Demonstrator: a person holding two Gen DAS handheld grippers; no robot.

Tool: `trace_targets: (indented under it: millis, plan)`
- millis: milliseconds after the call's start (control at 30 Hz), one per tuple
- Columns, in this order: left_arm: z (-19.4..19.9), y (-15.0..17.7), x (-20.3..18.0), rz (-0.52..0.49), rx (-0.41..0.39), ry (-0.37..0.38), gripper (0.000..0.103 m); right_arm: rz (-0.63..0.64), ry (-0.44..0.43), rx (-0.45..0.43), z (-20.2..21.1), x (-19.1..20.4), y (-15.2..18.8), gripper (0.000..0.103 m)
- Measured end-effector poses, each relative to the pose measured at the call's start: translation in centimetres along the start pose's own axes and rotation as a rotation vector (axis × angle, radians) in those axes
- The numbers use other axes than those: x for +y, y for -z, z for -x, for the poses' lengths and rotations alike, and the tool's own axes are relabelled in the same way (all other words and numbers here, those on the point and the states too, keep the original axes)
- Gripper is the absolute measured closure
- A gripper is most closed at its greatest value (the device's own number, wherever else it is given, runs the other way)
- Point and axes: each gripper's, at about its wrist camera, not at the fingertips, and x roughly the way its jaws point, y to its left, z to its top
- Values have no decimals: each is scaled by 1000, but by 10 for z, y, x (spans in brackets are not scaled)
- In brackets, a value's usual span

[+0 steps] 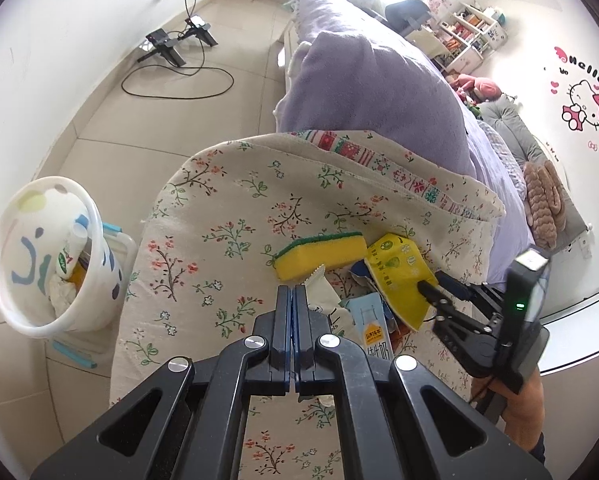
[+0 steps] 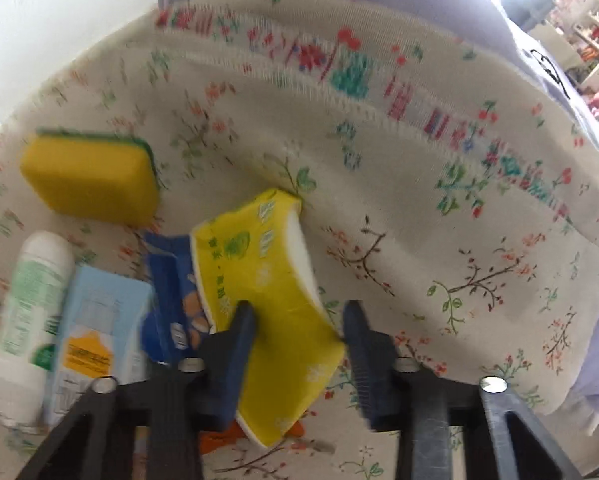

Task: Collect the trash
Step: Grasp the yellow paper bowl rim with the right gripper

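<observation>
While blurred, right gripper [image 2: 299, 320] jaws straddle yellow pack [image 2: 271, 280]

Lilac duvet [image 1: 379, 92], floor cable [image 1: 179, 84]

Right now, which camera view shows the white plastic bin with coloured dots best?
The left wrist view. There the white plastic bin with coloured dots stands on the floor beside the floral cloth, with its rim and the trash inside visible. The right wrist view does not show the bin at all.

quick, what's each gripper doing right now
left gripper: shut, holding nothing.
right gripper: jaws on either side of the yellow tissue pack; a firm grip cannot be told.
</observation>
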Motion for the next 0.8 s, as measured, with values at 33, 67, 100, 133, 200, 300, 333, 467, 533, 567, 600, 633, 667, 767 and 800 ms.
trace_targets:
  millis: [33, 67, 100, 133, 200, 300, 333, 467, 533, 567, 600, 633, 667, 767, 800]
  plan:
    - [1, -1, 1, 4, -2, 2, 103, 0, -4, -20, 9, 1, -1, 93]
    - [1, -1, 1, 5, -4, 2, 103, 2, 11, -31, 15, 2, -2, 103]
    - [1, -1, 1, 7, -6, 2, 103, -7, 6, -32, 19, 1, -2, 103]
    - [2, -1, 1, 7, -6, 5, 103, -15, -12, -32, 21, 1, -2, 103]
    - [2, -1, 0, 3, -5, 9, 103, -18, -37, -32, 23, 1, 1, 103]
    - [3, 0, 1, 4, -5, 10, 103, -59, -37, -29, 18, -8, 5, 103]
    - [4, 0, 2, 6, -6, 10, 103, -72, -21, -22, 15, -12, 7, 93]
    - [7, -1, 5, 11, -10, 11, 103, 17, 22, -39, 9, -1, 12, 16]
    - [7, -1, 7, 17, -8, 12, 103, 153, 66, -8, 0, 21, 19, 16]
    - [7, -1, 7, 20, -6, 13, 103, 210, 92, 11, -5, 30, 23, 16]
    - [7, -1, 8, 22, -4, 16, 103, 262, 125, 36, -12, 38, 28, 16]
    - [7, -1, 8, 22, -3, 19, 103, 295, 159, 57, -19, 42, 31, 16]
    - [7, -1, 8, 21, -2, 20, 103, 316, 185, 71, -26, 45, 34, 16]
    - [9, -1, 9, 20, -3, 26, 103, 260, 170, 63, -26, 35, 28, 51]
    - [10, -1, 10, 22, -6, 27, 103, 201, 155, 60, -23, 26, 23, 59]
